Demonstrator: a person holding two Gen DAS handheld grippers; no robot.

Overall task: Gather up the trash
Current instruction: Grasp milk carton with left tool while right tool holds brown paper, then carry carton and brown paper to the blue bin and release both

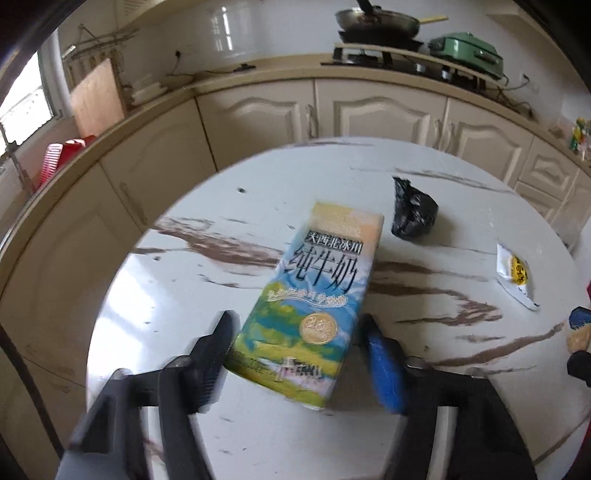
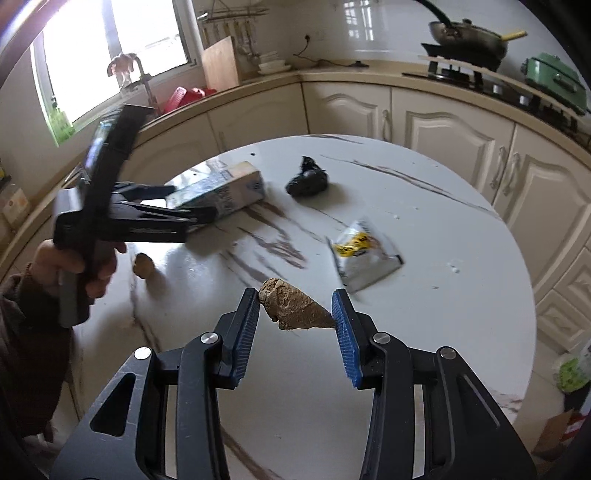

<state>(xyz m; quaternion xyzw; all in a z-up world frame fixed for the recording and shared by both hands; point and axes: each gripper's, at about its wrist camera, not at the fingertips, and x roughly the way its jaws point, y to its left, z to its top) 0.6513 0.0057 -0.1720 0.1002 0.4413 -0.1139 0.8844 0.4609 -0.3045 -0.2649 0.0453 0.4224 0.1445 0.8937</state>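
Observation:
A blue-and-green milk carton (image 1: 314, 295) (image 2: 221, 192) lies flat on the round white marble table (image 1: 258, 199). My left gripper (image 1: 299, 343) (image 2: 188, 203) straddles its near end, and its pads sit against the carton's two long sides. My right gripper (image 2: 295, 299) is shut on a brown crumpled lump (image 2: 295, 310), held a little above the tabletop. Further back on the table lie a crumpled black bag (image 1: 413, 214) (image 2: 306, 181) and a white-and-yellow wrapper (image 1: 515, 273) (image 2: 364, 258). A second small brown lump (image 2: 144, 266) rests near the table's left edge.
A person's hand (image 2: 74, 262) holds the left gripper's handle. Cream cabinets (image 1: 388, 110) curve round behind the table. On the counter stand a stove with a wok (image 1: 376, 22) and a green pot (image 1: 469, 51). Bags (image 2: 572, 369) lie on the floor at the right.

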